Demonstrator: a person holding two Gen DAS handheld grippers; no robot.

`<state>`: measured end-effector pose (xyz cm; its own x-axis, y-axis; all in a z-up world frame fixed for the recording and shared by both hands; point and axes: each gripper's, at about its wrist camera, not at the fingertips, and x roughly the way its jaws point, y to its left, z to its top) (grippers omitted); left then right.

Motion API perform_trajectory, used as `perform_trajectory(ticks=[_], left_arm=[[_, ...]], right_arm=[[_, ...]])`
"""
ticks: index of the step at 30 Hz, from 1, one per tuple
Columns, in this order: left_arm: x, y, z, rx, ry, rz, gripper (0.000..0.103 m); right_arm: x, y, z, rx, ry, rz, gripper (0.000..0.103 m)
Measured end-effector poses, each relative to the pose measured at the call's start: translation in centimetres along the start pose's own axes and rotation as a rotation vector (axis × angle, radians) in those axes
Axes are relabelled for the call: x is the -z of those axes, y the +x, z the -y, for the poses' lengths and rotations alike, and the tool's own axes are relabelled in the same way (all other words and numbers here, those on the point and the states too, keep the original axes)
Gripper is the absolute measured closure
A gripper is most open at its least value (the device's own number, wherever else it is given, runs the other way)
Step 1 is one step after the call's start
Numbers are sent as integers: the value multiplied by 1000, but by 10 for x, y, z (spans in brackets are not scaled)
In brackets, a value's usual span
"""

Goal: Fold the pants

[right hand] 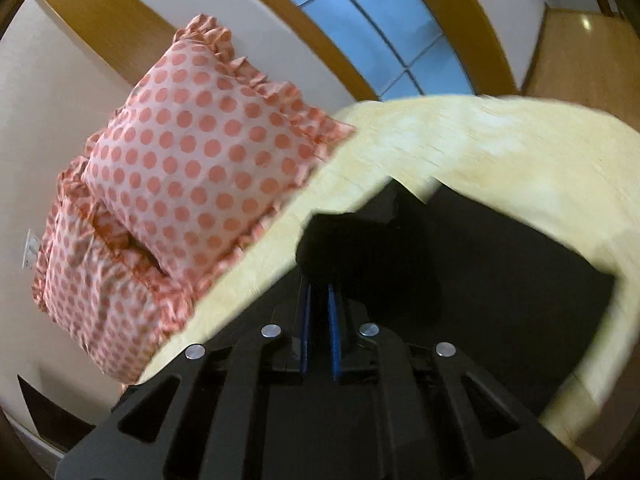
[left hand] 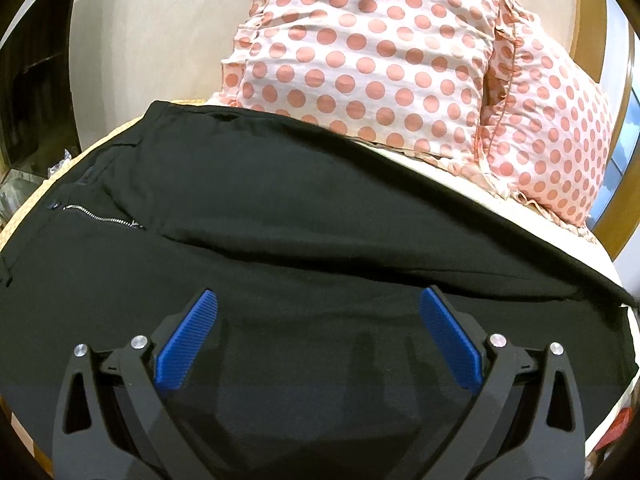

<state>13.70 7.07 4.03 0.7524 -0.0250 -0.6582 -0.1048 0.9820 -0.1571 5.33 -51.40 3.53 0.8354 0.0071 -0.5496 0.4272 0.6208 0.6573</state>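
Blue ribbed pads [left hand: 188, 340] of the left hand-held gripper [left hand: 318, 300] gape wide and empty just over the black trousers [left hand: 280, 208] spread on the pale yellow bed [right hand: 500, 152], near the polka-dot pillows [left hand: 380, 52]. Right hand-held gripper [right hand: 318, 292] is pinched nearly closed on a bunched black hem [right hand: 360, 240]. That small bite could slip mid-carry, and with nothing pinning the cloth, the whole garment may drag.

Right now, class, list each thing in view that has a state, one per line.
left gripper: open, above the pants, holding nothing
right gripper: shut on the pants
pants: spread on the bed
zipper: teeth exposed
pillows: stacked beyond the pants
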Motion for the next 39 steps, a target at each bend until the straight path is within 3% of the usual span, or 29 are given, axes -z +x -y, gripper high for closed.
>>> perform_trajectory(ticks=[2, 6, 8, 10, 14, 18, 20, 22, 23, 25, 28, 31, 34, 37, 39], left_arm=[[0, 1, 1, 3, 8, -7, 2], [0, -1, 8, -6, 56, 4, 2], [-1, -7, 11, -7, 77, 20, 2], [-4, -13, 9, -18, 85, 31, 2], [-18, -22, -2, -39, 64, 32, 2], [-33, -25, -18, 2, 9, 44, 2], [-39, -32, -28, 78, -32, 101, 2], [-46, -33, -30, 75, -59, 131, 2], [-52, -32, -29, 51, -58, 127, 2], [-65, -26, -25, 36, -25, 115, 2], [-87, -12, -20, -11, 26, 105, 2], [-110, 11, -24, -38, 27, 69, 2], [-135, 48, -37, -26, -41, -4, 2], [-154, 86, -50, 0, -146, -77, 3], [-166, 114, -58, -4, -220, -131, 15]], right_arm=[[14, -7, 22, 61, 50, -10, 95], [14, -12, 45, 31, 141, -37, 94], [12, -9, 47, 19, 161, -57, 83], [15, -9, 51, 9, 187, -68, 56], [20, -9, 51, -9, 204, -48, 55], [27, -9, 40, 23, 148, -55, 57], [34, -11, 35, 14, 145, -53, 60], [37, -11, 34, 5, 148, -35, 61], [37, -10, 33, -4, 152, -19, 65], [34, 0, 34, -24, 176, -16, 89], [28, 20, 40, -90, 233, -64, 101], [15, 5, 42, -194, 229, 9, 101], [5, -20, 45, -248, 213, 86, 102], [7, -22, 52, -232, 218, 67, 102], [10, -17, 58, -218, 233, 44, 101]])
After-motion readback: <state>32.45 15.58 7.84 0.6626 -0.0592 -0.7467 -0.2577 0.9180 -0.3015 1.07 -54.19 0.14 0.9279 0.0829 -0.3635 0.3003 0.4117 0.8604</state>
